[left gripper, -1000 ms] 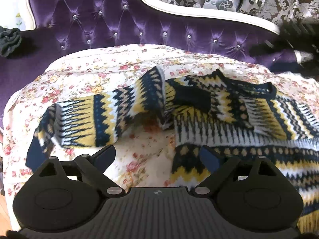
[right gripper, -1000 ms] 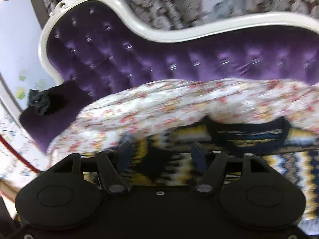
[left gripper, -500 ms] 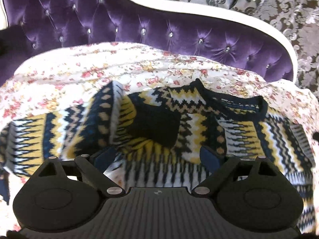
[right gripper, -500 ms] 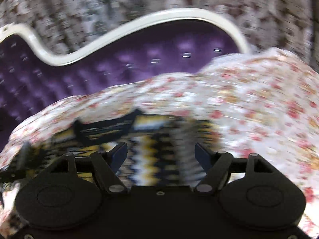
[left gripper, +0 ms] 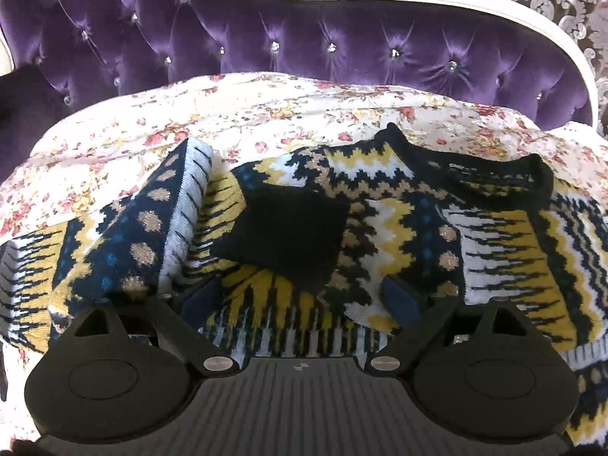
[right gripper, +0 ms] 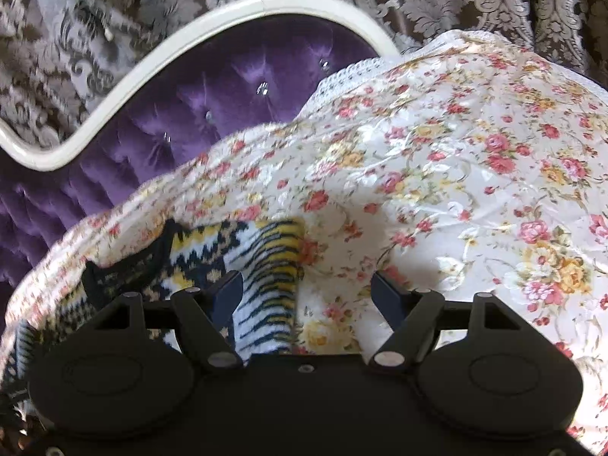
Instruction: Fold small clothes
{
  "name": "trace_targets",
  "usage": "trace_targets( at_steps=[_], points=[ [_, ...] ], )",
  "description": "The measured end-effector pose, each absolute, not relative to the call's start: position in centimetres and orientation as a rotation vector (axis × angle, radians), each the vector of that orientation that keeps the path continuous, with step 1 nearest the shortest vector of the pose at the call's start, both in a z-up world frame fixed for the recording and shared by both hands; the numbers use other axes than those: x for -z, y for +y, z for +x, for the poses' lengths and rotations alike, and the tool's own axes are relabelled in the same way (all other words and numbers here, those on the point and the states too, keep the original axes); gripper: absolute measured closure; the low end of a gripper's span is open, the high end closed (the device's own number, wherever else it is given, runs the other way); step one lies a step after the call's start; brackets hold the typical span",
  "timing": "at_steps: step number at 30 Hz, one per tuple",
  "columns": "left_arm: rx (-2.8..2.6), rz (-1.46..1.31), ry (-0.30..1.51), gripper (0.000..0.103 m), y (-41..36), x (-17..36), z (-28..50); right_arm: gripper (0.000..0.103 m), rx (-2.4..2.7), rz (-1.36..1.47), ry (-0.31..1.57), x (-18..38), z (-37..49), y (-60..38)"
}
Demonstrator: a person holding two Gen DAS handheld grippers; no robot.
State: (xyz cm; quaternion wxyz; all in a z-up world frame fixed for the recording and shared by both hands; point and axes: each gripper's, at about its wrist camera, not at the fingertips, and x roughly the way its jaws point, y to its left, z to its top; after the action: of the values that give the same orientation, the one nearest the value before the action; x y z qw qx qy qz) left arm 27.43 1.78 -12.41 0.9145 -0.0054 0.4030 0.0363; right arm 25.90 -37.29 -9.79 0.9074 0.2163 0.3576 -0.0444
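A small knit sweater [left gripper: 383,228] in navy, yellow and white lies flat on a floral cover. Its left sleeve is folded in across the chest, with the black cuff [left gripper: 288,235] in the middle, and its black neckline [left gripper: 494,174] points toward the sofa back. My left gripper [left gripper: 300,300] hovers open just over the sweater's chest, with nothing pinched. In the right wrist view, my right gripper [right gripper: 307,292] is open over the sweater's right edge [right gripper: 266,266]. Striped knit lies by the left finger [right gripper: 228,288] and bare cover by the other.
The floral cover [left gripper: 266,114] drapes a purple tufted sofa back [left gripper: 304,45] with a white frame [right gripper: 114,121]. Patterned grey curtains [right gripper: 456,0] hang behind. The cover spreads out to the right of the sweater [right gripper: 494,190].
My left gripper slid right and closer over the sweater's chest. My right gripper swung from the neckline to the sweater's right edge and rolled, and its jaws spread a little.
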Motion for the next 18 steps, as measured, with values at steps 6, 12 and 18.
trace_targets(
  at_steps=[6, 12, 18],
  points=[
    [-0.096, 0.001, 0.816, 0.006, 1.5, 12.6, 27.4, 0.035, 0.162, 0.182, 0.865, 11.4, 27.1, -34.2],
    [-0.093, 0.004, 0.815, 0.005, 1.5, 12.8, 27.5, 0.09, 0.091, 0.204, 0.855, 10.7, 26.4, -33.7],
    [-0.086, -0.006, 0.787, 0.006, 1.6, 12.9, 27.2, 0.088, 0.156, 0.218, 0.864, 10.1, 26.0, -34.8]
  ],
)
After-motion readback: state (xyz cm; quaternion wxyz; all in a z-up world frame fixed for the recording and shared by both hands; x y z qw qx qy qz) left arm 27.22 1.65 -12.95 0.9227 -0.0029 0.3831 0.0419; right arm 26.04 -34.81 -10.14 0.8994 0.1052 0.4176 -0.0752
